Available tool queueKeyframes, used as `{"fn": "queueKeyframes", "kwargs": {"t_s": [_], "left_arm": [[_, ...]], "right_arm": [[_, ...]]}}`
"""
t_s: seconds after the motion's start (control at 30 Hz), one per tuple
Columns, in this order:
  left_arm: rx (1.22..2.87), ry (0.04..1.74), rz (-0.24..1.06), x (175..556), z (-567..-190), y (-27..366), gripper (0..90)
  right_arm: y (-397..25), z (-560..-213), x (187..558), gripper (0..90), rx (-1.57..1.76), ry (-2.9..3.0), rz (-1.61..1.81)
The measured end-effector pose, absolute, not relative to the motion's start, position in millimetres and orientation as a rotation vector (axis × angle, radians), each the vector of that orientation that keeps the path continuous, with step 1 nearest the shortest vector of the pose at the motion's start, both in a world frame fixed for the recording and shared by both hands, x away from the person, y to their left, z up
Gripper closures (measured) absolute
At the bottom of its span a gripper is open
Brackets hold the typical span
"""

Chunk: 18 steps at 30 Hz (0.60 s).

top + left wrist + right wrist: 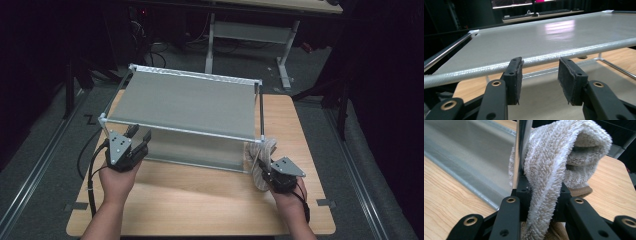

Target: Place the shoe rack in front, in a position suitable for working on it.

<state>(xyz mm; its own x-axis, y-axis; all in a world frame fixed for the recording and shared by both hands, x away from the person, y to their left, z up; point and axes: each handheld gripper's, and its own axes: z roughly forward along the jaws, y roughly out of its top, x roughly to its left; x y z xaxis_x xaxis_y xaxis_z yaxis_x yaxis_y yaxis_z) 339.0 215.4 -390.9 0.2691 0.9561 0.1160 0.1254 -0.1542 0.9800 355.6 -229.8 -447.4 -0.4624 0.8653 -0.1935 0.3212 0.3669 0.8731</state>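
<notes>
The towel (549, 167) is a thick, shaggy piece of terry cloth, off-white with a tan band along one hem, and it hangs folded over itself in a soft loop — the pile stands out in coarse little tufts in the right gripper view. The right gripper (541, 202) is clenched on a fold of it, its black jaws pressed in from both sides with the cloth bulging above and below them. In the high view the towel (261, 160) sits at the near right corner of the rack (185, 102), a two-tier metal frame with grey mesh shelves, and drapes against the upright corner post (whether it wraps around the post I cannot tell). The rack stands on a wooden table (200, 200). The left gripper (539, 80) is released — its jaws stand apart with nothing between them, just below the front edge of the rack's upper shelf at the near left corner.
</notes>
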Motion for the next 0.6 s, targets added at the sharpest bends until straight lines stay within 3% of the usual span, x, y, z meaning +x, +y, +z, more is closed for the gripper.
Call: {"fn": "queueKeyframes", "kwargs": {"t_s": [0.27, 0.6], "left_arm": [[1.474, 1.046, 0.975, 300, -415, 209, 53.0], [1.561, 0.994, 0.924, 273, -446, 183, 52.4]], "right_arm": [[-227, -451, 362, 72.0, 1.032, 1.988, 1.058], [-210, -451, 334, 72.0, 0.936, 2.049, 1.106]]}}
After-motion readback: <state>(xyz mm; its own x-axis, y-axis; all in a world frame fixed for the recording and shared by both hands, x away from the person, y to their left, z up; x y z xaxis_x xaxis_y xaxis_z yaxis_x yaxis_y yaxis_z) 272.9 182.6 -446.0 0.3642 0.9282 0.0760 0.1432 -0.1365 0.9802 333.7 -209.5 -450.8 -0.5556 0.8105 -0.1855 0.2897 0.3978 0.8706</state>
